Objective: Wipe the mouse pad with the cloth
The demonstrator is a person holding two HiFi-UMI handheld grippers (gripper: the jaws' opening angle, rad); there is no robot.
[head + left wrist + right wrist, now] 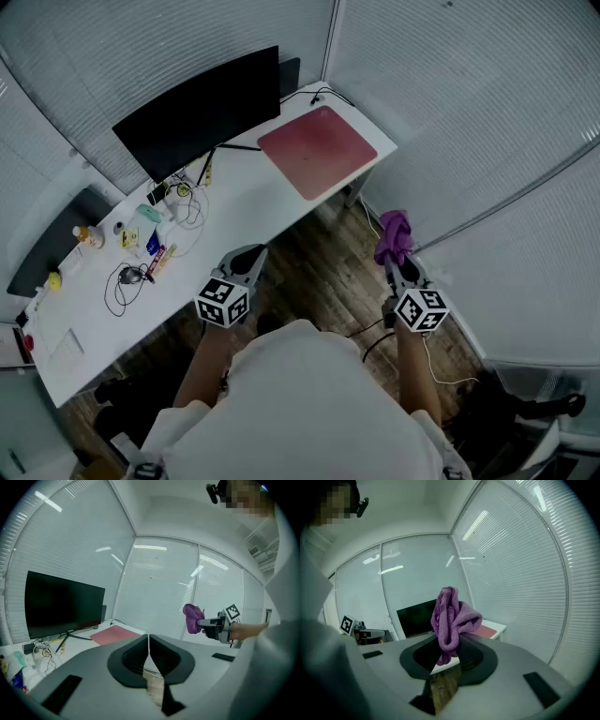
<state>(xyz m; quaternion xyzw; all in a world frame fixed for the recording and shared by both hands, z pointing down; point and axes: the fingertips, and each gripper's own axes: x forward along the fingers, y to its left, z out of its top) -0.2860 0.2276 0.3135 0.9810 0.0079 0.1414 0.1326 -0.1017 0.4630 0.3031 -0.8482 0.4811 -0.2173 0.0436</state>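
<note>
A red mouse pad (317,150) lies at the far right end of the white desk (244,211); it also shows as a red mouse pad (115,634) in the left gripper view and a red sliver (488,631) in the right gripper view. My right gripper (394,264) is shut on a bunched purple cloth (394,237), held over the wooden floor to the right of the desk. The purple cloth (451,616) sticks up from its jaws. My left gripper (246,263) is shut and holds nothing, near the desk's front edge.
A black monitor (199,112) stands at the back of the desk. Cables (131,277), small bottles (89,236) and several small items litter the desk's left half. Blinds cover the windows around. Wooden floor (323,281) lies below both grippers.
</note>
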